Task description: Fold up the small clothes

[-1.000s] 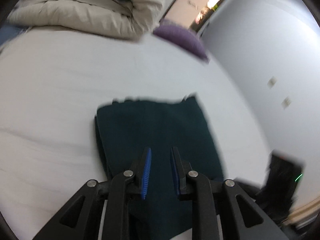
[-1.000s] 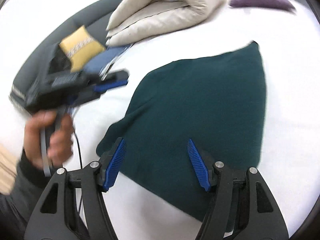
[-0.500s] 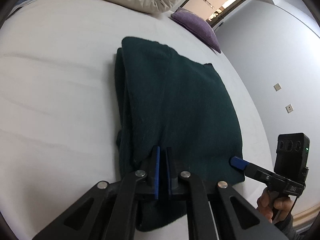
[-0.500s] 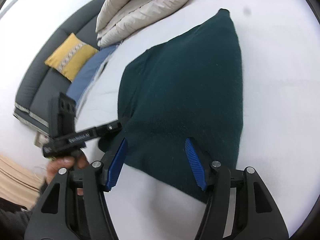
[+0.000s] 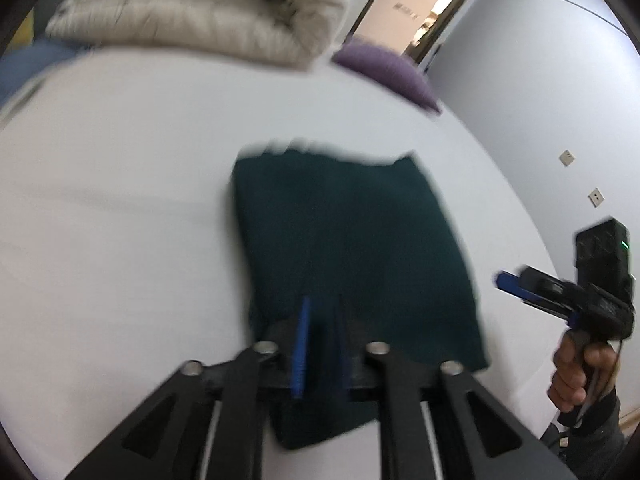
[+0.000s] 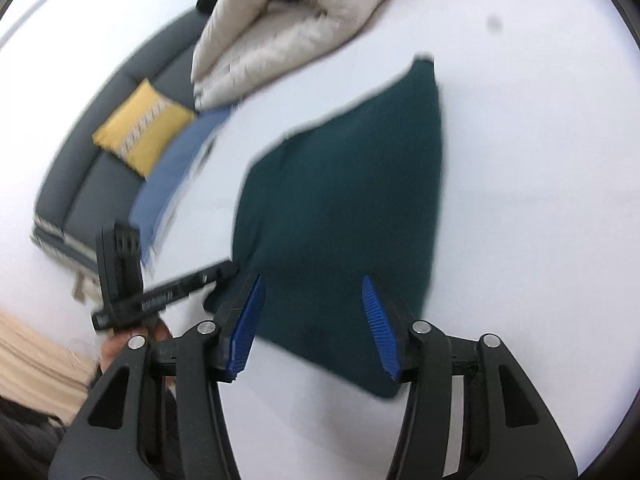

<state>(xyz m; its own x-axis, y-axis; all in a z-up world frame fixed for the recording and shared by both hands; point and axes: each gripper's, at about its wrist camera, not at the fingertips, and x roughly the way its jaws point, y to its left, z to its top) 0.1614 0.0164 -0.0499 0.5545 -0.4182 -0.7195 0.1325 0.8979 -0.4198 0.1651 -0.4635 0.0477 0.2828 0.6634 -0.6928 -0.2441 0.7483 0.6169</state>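
Observation:
A dark green garment (image 5: pixel 352 248) lies folded flat on the white bed (image 5: pixel 120 220). My left gripper (image 5: pixel 322 308) hovers over its near edge. Its jaws are opening to a narrow gap and pinch no cloth that I can see. My right gripper (image 6: pixel 313 280) stands wide over the garment's (image 6: pixel 344 184) near corner. Its jaws are closing, the cloth lies below the gap, and the pads do not touch it. The right gripper (image 5: pixel 512 282) also shows in the left wrist view, off the garment's right edge. The left gripper's tip (image 6: pixel 228 270) sits at the garment's left edge.
A rolled beige duvet (image 5: pixel 208 20) and a purple pillow (image 5: pixel 384 72) lie at the far side of the bed. A grey sofa with a yellow cushion (image 6: pixel 140 132) and a blue cloth (image 6: pixel 168 192) are to the left. A grey wall (image 5: pixel 540 100) stands on the right.
My left gripper was shut half a second ago and now shows a narrow gap. It has drawn back from the garment. The right jaws have narrowed a little. The garment keeps its folded shape.

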